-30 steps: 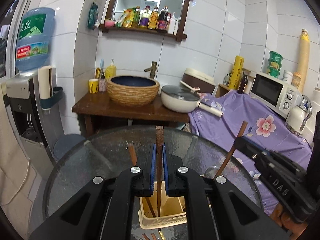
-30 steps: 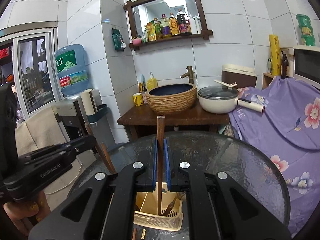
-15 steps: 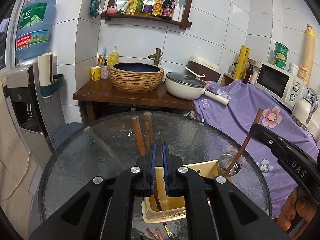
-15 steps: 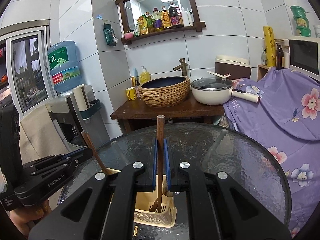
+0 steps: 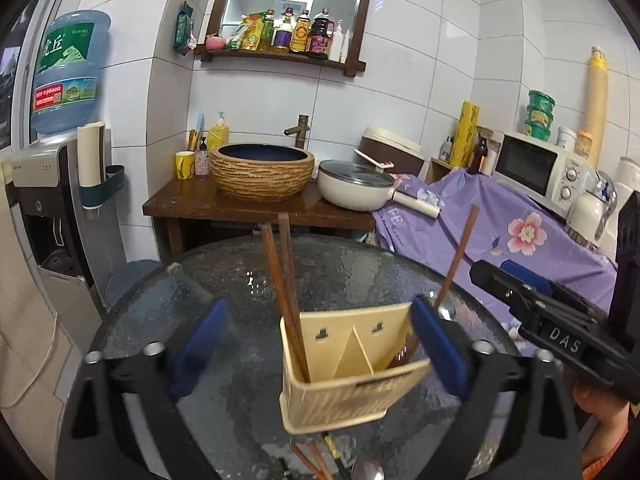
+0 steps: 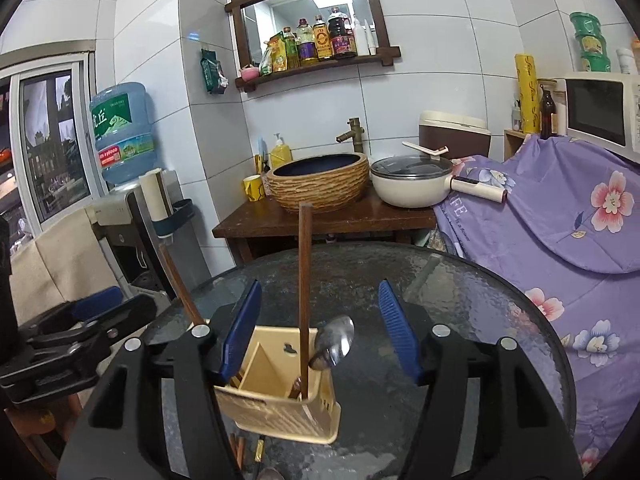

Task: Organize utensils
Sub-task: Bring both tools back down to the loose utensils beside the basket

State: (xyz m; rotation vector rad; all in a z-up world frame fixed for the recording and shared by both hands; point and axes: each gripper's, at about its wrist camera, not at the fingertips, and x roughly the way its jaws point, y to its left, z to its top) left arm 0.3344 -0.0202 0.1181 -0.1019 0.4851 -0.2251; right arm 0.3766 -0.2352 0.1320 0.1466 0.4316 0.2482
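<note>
A cream plastic utensil holder (image 5: 344, 384) stands on the round glass table (image 5: 248, 280); it also shows in the right wrist view (image 6: 280, 404). Two brown chopsticks (image 5: 286, 292) lean in its left compartment. A brown-handled utensil (image 5: 456, 260) and a metal spoon (image 6: 334, 342) stand in the right compartment, with an upright brown stick (image 6: 305, 296). My left gripper (image 5: 320, 340) is open and empty, its blue pads either side of the holder. My right gripper (image 6: 320, 320) is open and empty above the holder.
Loose chopsticks and a spoon (image 5: 366, 470) lie on the table in front of the holder. Behind the table is a wooden stand with a woven basin (image 5: 262, 176) and a white pan (image 5: 354, 190). A purple floral cloth (image 6: 560, 216) covers the counter at right.
Both grippers have opened. The left let go of its chopstick, which now leans in the holder beside the other. The right let go of its stick, now standing in the holder.
</note>
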